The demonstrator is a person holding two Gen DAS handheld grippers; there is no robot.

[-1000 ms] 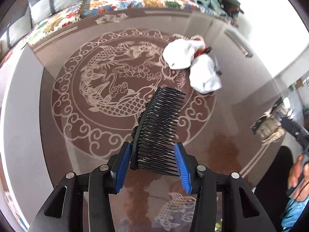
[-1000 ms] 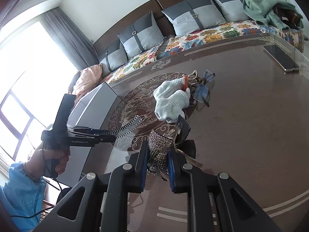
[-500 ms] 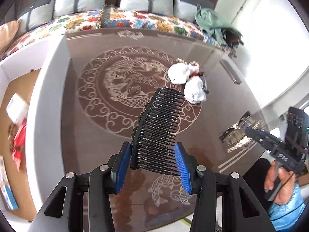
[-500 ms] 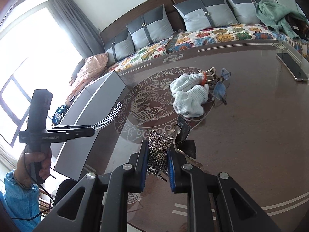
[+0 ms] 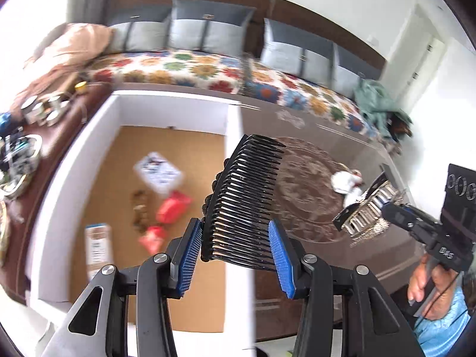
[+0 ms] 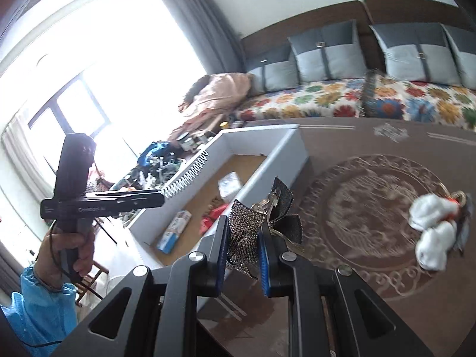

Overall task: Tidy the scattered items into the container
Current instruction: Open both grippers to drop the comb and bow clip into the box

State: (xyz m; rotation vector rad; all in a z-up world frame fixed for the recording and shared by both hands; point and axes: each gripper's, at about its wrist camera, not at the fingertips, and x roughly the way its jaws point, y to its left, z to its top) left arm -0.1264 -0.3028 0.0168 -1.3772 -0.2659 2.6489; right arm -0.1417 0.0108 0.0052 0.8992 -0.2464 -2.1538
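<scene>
My left gripper (image 5: 236, 239) is shut on a black hair comb (image 5: 244, 196) and holds it in the air above the right wall of the white box (image 5: 235, 160). The box has a brown floor with red packets (image 5: 172, 208), a white card and a small carton in it. My right gripper (image 6: 244, 247) is shut on a rhinestone bow hair clip (image 6: 255, 217), held above the table next to the box (image 6: 267, 160). White gloves (image 6: 431, 223) with glasses and a chain lie on the table (image 6: 372, 178). The left gripper with the comb also shows in the right wrist view (image 6: 166, 192).
A floral sofa (image 6: 342, 101) with grey cushions runs behind the table. A cluttered side table (image 5: 26, 148) with cans and trays stands left of the box. The right gripper with the clip shows in the left wrist view (image 5: 369, 208), over the table.
Both grippers have swung left from over the table medallion toward the white box, each still holding its item. The box interior has come into view.
</scene>
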